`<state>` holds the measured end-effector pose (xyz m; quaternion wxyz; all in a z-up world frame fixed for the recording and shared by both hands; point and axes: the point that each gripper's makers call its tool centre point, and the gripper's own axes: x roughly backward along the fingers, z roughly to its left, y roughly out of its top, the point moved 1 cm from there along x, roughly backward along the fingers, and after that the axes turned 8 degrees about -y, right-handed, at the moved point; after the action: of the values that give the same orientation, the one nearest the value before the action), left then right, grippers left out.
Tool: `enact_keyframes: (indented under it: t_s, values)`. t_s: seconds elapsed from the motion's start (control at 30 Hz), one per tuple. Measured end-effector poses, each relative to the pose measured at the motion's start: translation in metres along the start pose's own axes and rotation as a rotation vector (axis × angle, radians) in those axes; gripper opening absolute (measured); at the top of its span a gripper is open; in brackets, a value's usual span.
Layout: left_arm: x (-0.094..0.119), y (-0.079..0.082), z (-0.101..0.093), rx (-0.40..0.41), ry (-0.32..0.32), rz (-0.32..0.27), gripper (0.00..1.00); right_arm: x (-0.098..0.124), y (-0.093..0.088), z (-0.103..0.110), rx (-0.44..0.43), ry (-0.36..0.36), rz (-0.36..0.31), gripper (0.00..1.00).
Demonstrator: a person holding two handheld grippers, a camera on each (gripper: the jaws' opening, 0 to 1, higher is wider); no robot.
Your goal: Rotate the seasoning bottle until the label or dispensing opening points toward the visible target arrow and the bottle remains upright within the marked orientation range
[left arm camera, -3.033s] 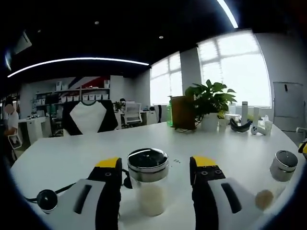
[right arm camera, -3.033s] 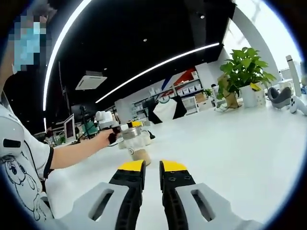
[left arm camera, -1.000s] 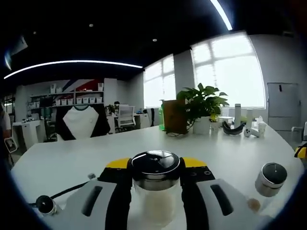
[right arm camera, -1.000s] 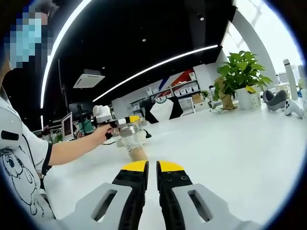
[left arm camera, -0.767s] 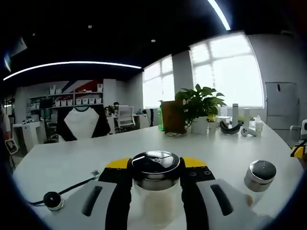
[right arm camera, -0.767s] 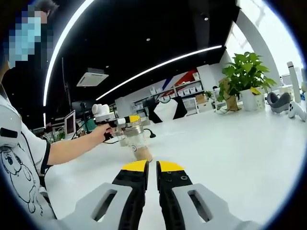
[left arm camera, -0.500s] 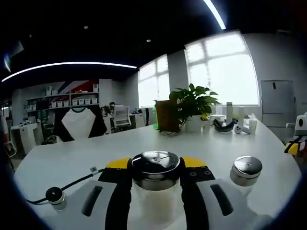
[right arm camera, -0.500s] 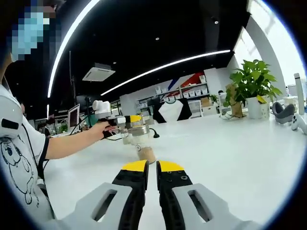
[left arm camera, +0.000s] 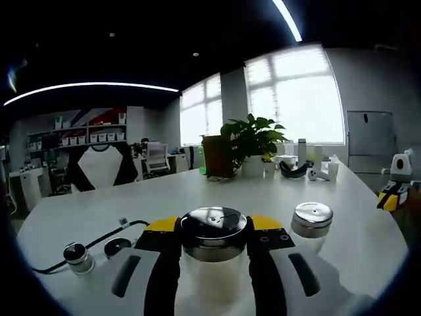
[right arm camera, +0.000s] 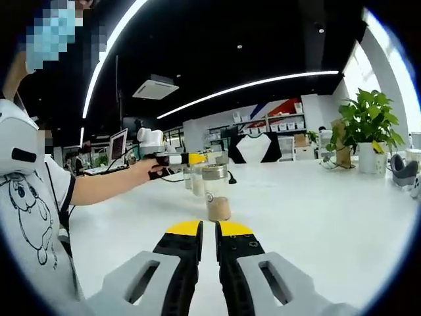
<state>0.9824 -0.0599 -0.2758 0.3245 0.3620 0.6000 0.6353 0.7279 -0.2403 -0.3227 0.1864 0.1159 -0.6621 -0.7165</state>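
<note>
A clear seasoning bottle with a shiny metal lid and pale contents stands upright between my left gripper's yellow-tipped jaws, which are shut on it just below the lid. In the right gripper view the same left gripper is held by a person's hand at mid-left, with that bottle in it. A second metal-lidded bottle with brownish contents stands free on the white table, right of the held one. My right gripper is shut on nothing, pointing at that second bottle from some way off.
A black cable with two small round pieces lies on the table to the left. A potted plant and small items stand at the far edge. A person's forearm reaches across the left side. The table near my right gripper is bare.
My left gripper closed on the bottle and has kept hold while swinging; its view has panned, bringing the second bottle nearer the centre. My right gripper stays shut, and its view has panned too.
</note>
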Motion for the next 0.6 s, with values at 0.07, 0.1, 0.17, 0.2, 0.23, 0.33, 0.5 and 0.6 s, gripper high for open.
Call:
enact_keyframes:
  t_s: [0.07, 0.1, 0.17, 0.2, 0.23, 0.33, 0.5, 0.6]
  values:
    - [0.006, -0.001, -0.004, 0.010, -0.009, -0.009, 0.40, 0.000, 0.000, 0.002, 0.001, 0.009, -0.001, 0.05]
    - [0.007, -0.001, -0.006, 0.011, -0.015, -0.010, 0.40, 0.000, 0.000, 0.002, 0.003, 0.013, 0.000, 0.05]
    - [0.010, -0.004, -0.011, 0.013, -0.025, -0.009, 0.40, -0.001, -0.004, 0.003, 0.009, 0.020, 0.013, 0.04]
    - [0.010, -0.004, -0.013, 0.014, -0.027, -0.009, 0.40, -0.002, -0.008, 0.004, 0.022, 0.018, 0.032, 0.04]
    - [0.011, -0.006, -0.016, 0.014, -0.032, -0.007, 0.40, -0.002, -0.013, 0.004, 0.056, 0.019, 0.052, 0.04]
    - [0.014, -0.010, -0.026, 0.020, -0.049, -0.005, 0.40, -0.003, -0.020, 0.013, 0.094, 0.043, 0.072, 0.04]
    - [0.018, -0.012, -0.035, 0.027, -0.067, -0.010, 0.40, -0.004, -0.027, 0.017, 0.139, 0.051, 0.106, 0.05]
    - [0.020, -0.014, -0.040, 0.019, -0.077, -0.003, 0.40, -0.004, -0.029, 0.019, 0.147, 0.064, 0.113, 0.06]
